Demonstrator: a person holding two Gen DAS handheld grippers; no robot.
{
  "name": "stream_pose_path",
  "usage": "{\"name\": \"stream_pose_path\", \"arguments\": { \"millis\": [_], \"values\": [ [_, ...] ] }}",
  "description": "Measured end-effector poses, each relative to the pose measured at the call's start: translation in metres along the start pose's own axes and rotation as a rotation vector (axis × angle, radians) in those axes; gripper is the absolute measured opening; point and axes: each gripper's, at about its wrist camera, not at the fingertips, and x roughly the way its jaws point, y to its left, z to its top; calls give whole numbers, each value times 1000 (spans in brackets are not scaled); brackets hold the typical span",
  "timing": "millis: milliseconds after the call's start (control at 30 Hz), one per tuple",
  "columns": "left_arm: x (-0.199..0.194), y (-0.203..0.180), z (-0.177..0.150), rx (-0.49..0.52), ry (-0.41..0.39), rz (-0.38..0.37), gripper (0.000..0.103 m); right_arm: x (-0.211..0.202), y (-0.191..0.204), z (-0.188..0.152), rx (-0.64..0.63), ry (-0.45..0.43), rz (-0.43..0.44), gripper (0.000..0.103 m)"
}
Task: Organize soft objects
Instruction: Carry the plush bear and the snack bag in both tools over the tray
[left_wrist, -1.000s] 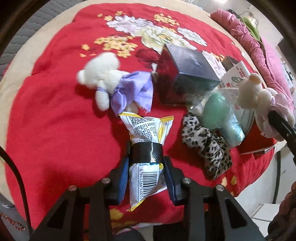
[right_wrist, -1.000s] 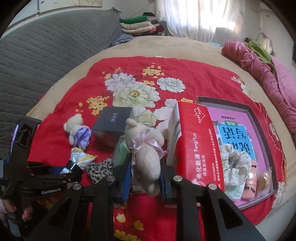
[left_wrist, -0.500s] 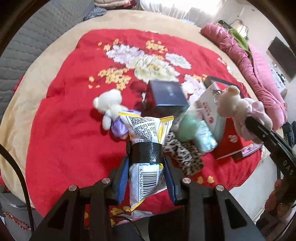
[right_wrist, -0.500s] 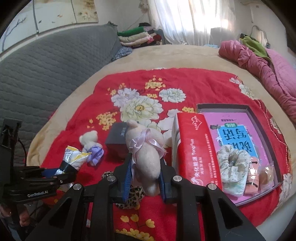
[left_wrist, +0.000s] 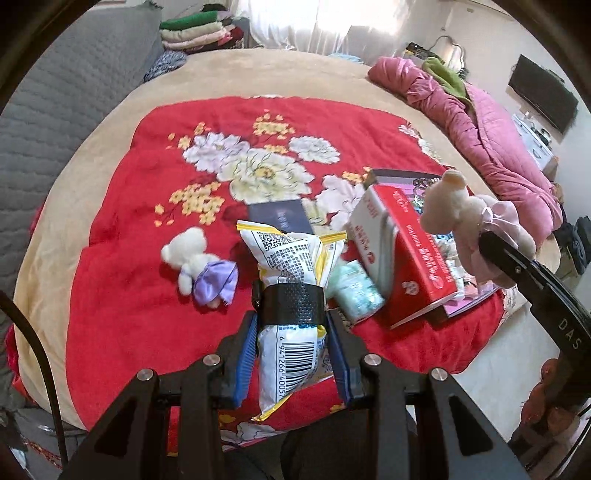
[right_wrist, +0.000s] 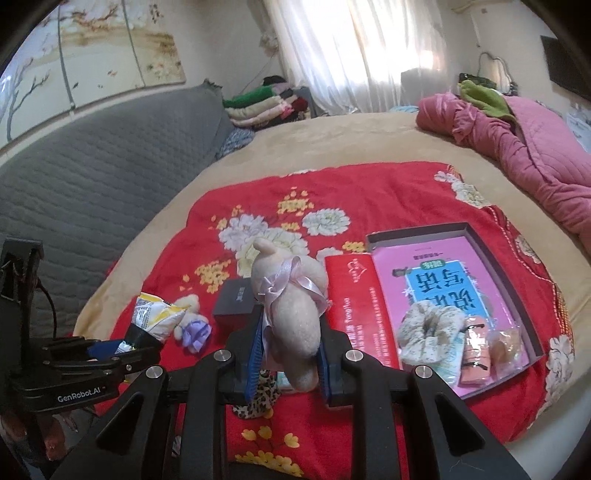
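left gripper (left_wrist: 291, 325) clamped on snack bag (left_wrist: 291, 258), right gripper (right_wrist: 290, 350) clamped on pink-bow teddy bear (right_wrist: 291, 299), both above bed; tray (right_wrist: 532, 325) at 3 o'clock. could slip: soft, loosely pinched.

The left wrist view looks forward and down from above the near edge of the red floral blanket (left_wrist: 122, 295); the right wrist view sits just to its right, raised likewise, facing the curtained window (right_wrist: 369, 55); both share the blanket, red box (left_wrist: 402, 266) and grey headboard (right_wrist: 92, 177).
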Motion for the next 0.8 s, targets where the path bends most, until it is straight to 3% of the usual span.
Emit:
{"name": "stream_pose_path", "arguments": {
  "millis": [433, 800],
  "values": [
    [-10, -60, 21, 104, -43, 6, 36, -46, -38, 7, 54, -91, -42, 25],
    [0, -124, 32, 203, -47, -35, 36, -84, -97, 3, 155, -159, -148, 25]
  ]
}}
